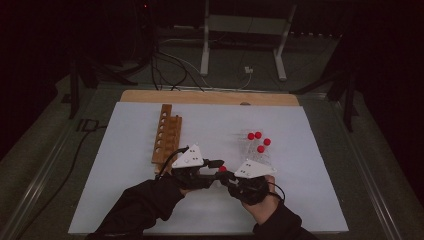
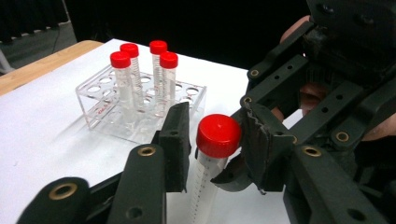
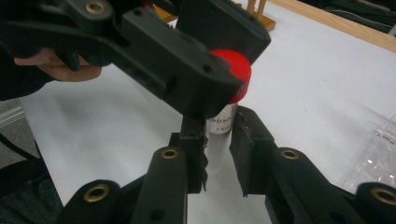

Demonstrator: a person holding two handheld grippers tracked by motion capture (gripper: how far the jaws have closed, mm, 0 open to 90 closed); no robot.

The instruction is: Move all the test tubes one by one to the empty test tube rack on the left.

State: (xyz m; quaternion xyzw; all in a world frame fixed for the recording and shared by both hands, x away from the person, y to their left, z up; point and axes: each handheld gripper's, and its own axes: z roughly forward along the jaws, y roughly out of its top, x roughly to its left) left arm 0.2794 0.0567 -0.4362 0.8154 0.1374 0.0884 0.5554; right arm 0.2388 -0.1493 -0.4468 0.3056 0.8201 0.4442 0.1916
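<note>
Wooden rack [image 1: 167, 135]: left of centre in the high view, a long brown block with a row of round holes, lying on the white sheet [image 1: 125, 175] that covers the counter [image 1: 210, 96].

Left tongs [image 1: 216, 163]: lower centre of the high view, just right of the wooden rack's near end, reaching rightward. In the left gripper view [image 2: 212, 144] the two black pads flank the red cap [image 2: 218, 135] of the tube, drawn in close on both sides; whether both pads press on the cap cannot be told.

Tube [image 2: 205, 179]: clear, with printed graduations, standing roughly upright between the two tongs at lower centre of the high view, where its cap shows as a red dot [image 1: 222, 169].

Right tongs [image 1: 226, 176]: lower centre, just right of the left tongs. In the right gripper view [image 3: 219, 154] the pads are pinching the tube's clear body [image 3: 219, 140] below the cap.

Clear rack [image 2: 140, 109]: right of centre in the high view [image 1: 255, 150], beyond the right tongs; transparent, holding four upright red-capped tubes [image 2: 140, 74].
</note>
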